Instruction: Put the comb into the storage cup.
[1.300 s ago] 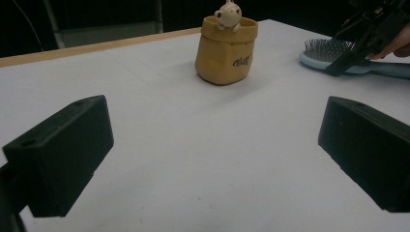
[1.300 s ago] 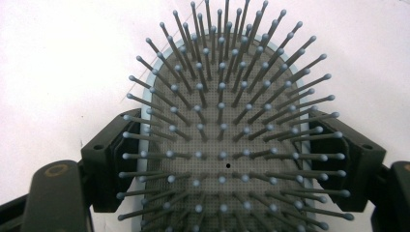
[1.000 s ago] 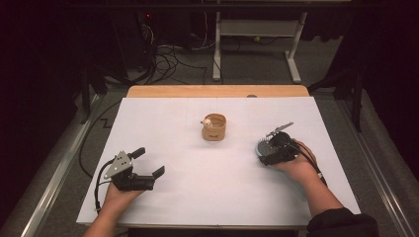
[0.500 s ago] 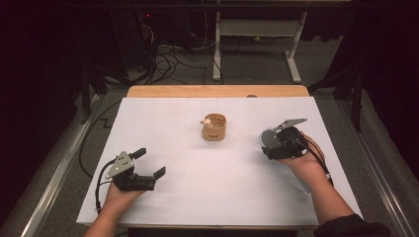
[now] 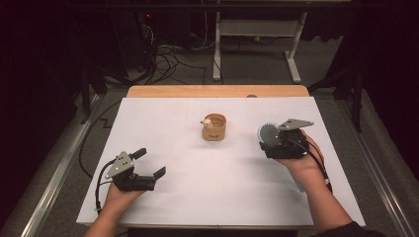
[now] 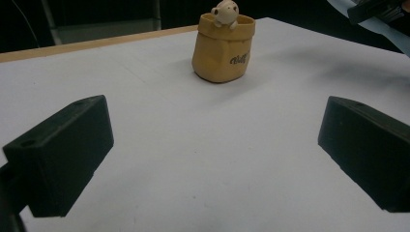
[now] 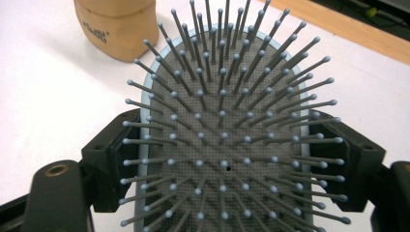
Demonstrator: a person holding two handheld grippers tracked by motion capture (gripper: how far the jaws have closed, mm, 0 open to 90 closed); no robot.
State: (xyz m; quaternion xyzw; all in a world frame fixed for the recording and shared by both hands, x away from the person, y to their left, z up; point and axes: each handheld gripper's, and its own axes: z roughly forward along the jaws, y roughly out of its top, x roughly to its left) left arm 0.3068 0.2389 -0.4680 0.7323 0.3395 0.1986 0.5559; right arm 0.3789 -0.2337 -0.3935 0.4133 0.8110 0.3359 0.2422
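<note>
Right claw (image 5: 271, 140) pinching hairbrush (image 7: 227, 145), left claw (image 5: 149, 163) spread, pouch (image 5: 214, 127) between.

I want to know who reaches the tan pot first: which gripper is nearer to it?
Right. The right gripper, clamped on the hairbrush, is just beside the tan pot; the left gripper sits farther off, nearer the person.

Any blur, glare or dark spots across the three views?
High view: white table bright, floor beyond very dark. Left gripper view: pot fairly sharp, jaws soft. Right gripper view: hairbrush sharp at its pins, pot behind slightly soft; no glare.
</note>
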